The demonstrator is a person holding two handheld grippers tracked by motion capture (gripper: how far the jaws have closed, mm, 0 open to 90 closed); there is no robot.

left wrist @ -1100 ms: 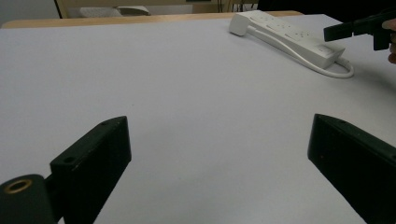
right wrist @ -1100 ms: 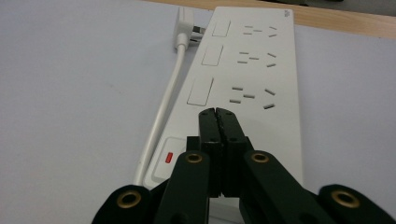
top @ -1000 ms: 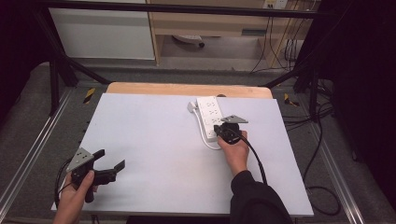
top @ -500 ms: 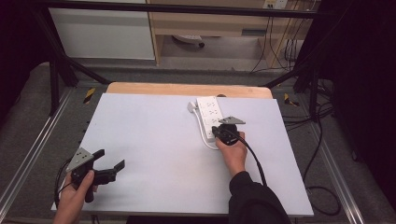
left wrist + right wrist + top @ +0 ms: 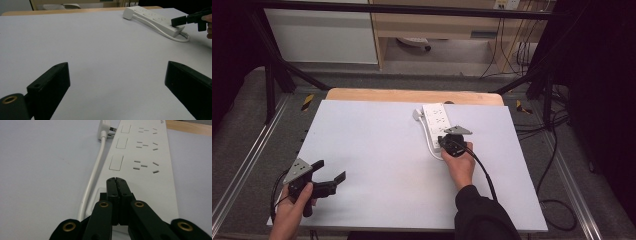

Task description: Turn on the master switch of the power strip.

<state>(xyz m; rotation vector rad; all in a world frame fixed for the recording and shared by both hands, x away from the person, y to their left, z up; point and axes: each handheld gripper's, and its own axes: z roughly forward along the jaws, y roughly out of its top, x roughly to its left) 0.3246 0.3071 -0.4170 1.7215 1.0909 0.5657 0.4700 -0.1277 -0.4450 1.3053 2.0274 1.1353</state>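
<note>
Right gripper view: my right gripper point(image 5: 117, 180) has jaws pressed together w/ nothing between, tips over the near end of the power strip point(image 5: 147, 170) at the table's point(image 5: 377, 145) far right. Left gripper point(image 5: 331, 172) spread wide, well apart.

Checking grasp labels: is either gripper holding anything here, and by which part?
Nothing is held. The right gripper is shut empty, tips over the power strip's near end; the left gripper is open above bare table.
</note>
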